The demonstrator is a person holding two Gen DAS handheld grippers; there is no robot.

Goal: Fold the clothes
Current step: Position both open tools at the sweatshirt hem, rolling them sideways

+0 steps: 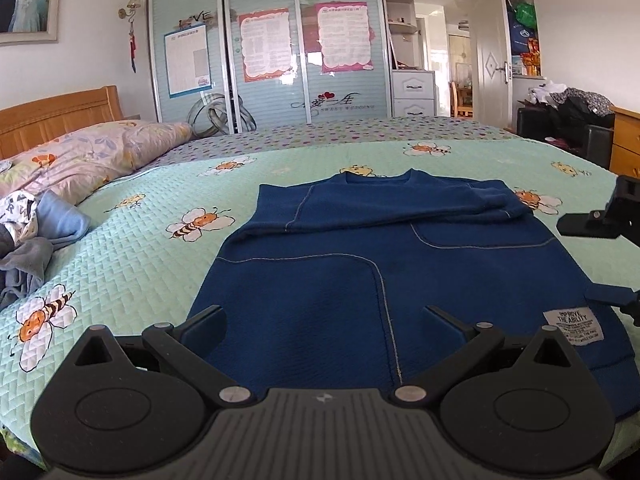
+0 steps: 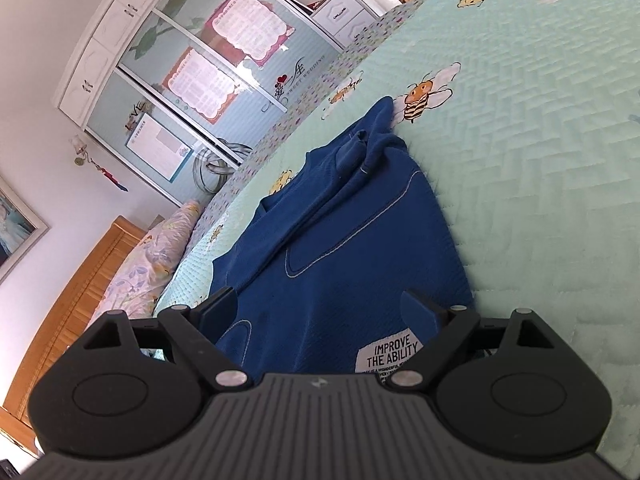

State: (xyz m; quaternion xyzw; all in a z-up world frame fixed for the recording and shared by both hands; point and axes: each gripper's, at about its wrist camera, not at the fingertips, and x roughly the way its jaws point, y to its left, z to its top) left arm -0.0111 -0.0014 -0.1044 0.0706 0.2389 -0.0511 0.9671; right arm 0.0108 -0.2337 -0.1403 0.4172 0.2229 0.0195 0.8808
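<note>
Blue sweater [image 1: 320,280] flat on bedspread [image 1: 132,248], sleeves folded across; left gripper [image 1: 324,320] and right gripper [image 2: 324,308] both spread wide over hem, holding nothing.

Bed's got a mint green quilted bedspread [image 1: 132,248] with cartoon bees all over it. A blue sweatshirt [image 1: 320,280] lies flat in the middle, sleeves folded across the chest (white patch near the hem). Over on the left there's a floral pillow [image 1: 88,156] by the wooden headboard [image 1: 56,116], plus a small heap of crumpled clothes [image 1: 32,232].
</note>
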